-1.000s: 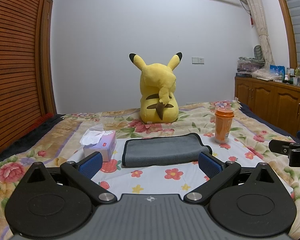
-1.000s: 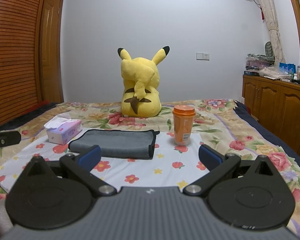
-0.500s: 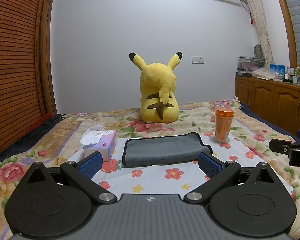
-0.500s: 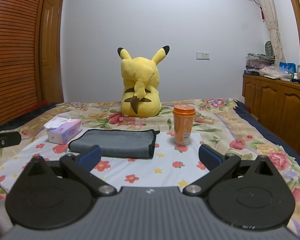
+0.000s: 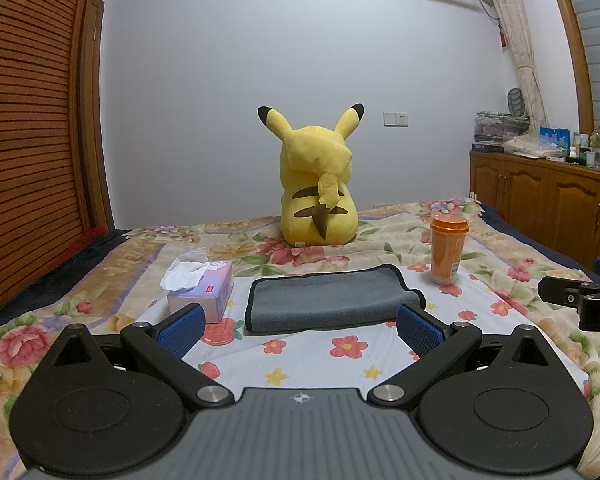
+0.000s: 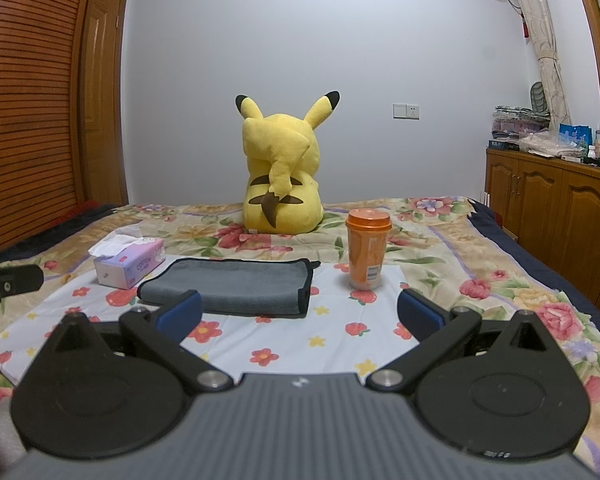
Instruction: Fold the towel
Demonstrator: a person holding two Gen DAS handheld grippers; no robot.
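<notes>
A grey towel (image 5: 328, 298) with a black edge lies folded flat on the flowered bedspread; it also shows in the right wrist view (image 6: 236, 286). My left gripper (image 5: 300, 326) is open and empty, held just short of the towel's near edge. My right gripper (image 6: 300, 312) is open and empty, held back from the towel's near right corner. Part of the right gripper shows at the right edge of the left wrist view (image 5: 580, 300). Part of the left gripper shows at the left edge of the right wrist view (image 6: 4, 284).
A tissue box (image 5: 204, 292) stands left of the towel. An orange cup with a lid (image 5: 446, 250) stands to its right. A yellow plush toy (image 5: 318, 192) sits behind. A wooden cabinet (image 5: 548, 204) runs along the right wall.
</notes>
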